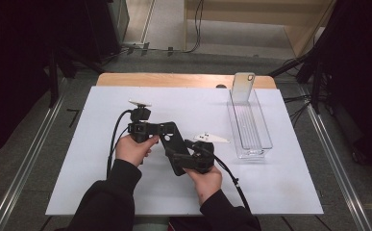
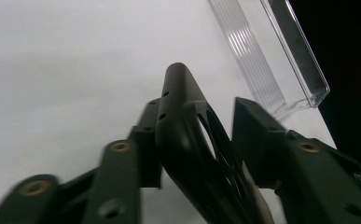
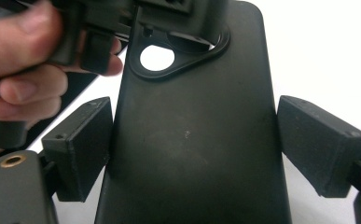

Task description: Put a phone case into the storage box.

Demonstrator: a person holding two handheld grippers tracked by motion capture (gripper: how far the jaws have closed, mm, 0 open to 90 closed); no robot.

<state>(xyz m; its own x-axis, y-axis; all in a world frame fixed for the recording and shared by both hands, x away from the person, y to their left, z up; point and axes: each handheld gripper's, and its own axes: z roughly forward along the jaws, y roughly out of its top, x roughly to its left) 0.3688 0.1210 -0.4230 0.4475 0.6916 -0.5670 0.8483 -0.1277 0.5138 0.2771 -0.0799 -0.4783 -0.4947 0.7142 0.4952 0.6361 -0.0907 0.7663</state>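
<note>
A black phone case (image 1: pixel 173 144) with a rounded three-cornered camera cutout is held above the white sheet between both grippers. My left gripper (image 1: pixel 167 130) comes in from the left and is shut on the case's cutout end. In the left gripper view the case (image 2: pixel 183 116) stands edge-on between the left gripper's (image 2: pixel 201 135) pads. My right gripper (image 1: pixel 182 162) grips the lower end. In the right gripper view the case's back (image 3: pixel 192 154) spans the wide-set right gripper (image 3: pixel 192 144) from pad to pad, and the other hand's fingers (image 3: pixel 19 56) show at top left.
A long clear plastic bin (image 1: pixel 263 137) lies on the right of the white sheet (image 1: pixel 102 192), with a pale phone-shaped item (image 1: pixel 243 86) standing upright at its far end. The bin's corner (image 2: pixel 308 88) shows beyond the left gripper's jaws. Cables trail from both grippers.
</note>
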